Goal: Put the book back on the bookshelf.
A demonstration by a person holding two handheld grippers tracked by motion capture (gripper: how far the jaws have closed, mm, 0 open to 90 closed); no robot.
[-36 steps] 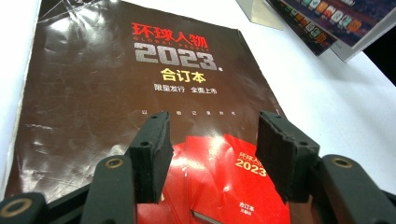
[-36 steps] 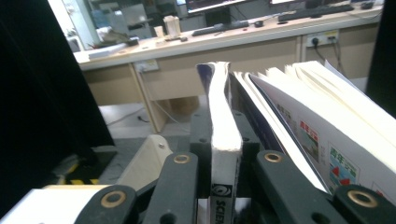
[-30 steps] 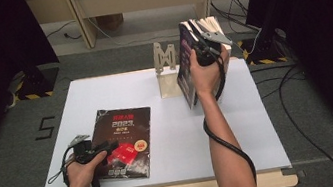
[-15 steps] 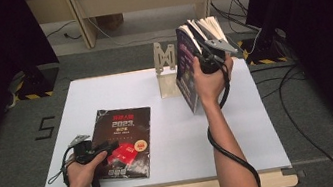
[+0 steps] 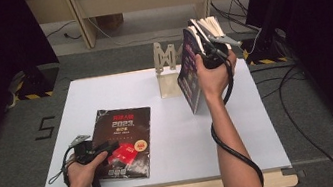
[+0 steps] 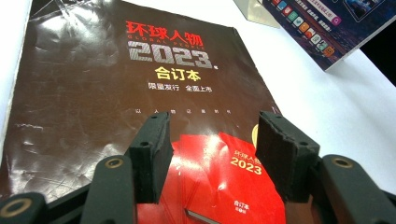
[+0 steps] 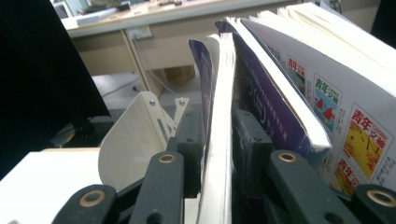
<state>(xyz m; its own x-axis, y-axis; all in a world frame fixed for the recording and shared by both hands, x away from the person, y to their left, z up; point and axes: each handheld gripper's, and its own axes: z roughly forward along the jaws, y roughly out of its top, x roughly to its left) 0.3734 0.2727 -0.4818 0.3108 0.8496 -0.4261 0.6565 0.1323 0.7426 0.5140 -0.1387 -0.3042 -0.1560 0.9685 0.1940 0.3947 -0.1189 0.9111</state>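
- 2 printed items in play: upright book [image 5: 191, 77] at the far right of the tabletop [image 5: 171, 138], and a flat dark mag [image 5: 123, 136] near the front left.
- Key relation: the book stands on its bottom edge, long axis near vertical and leaning a bit. The stand [image 5: 166, 68] is just to its left, close but w/ a gap visible from the high view. Any coming move looks to be sideways toward the stand, i.e. leftward from the fingers.
- Right gripper [image 5: 203, 42] is on the book's top/right side, far nearer to both book and stand than the other hand.
- Right fingers [image 7: 250, 140]: a thin sheaf of cover + pages [image 7: 219, 116] sits between them, and the rest of the book bulges off to the right. Jaws have just been opening. Sheaf is close to both pads, but can't tell if they press on it.
- Left gripper [image 5: 112, 145] lies low over the mag's near half. Its fingers [image 6: 152, 149] stand apart w/ nothing between them, only the cover [image 6: 116, 93] beneath. Can't tell if the tips touch it.
- Hard to read:
  - the book's foot and its contact w/ the tabletop are cut off in the right gripper view
  - the stand [image 7: 130, 135] is partly hidden behind a finger there
  - how many volumes the fanned block holds is unclear
  - the book's far face is hidden from above
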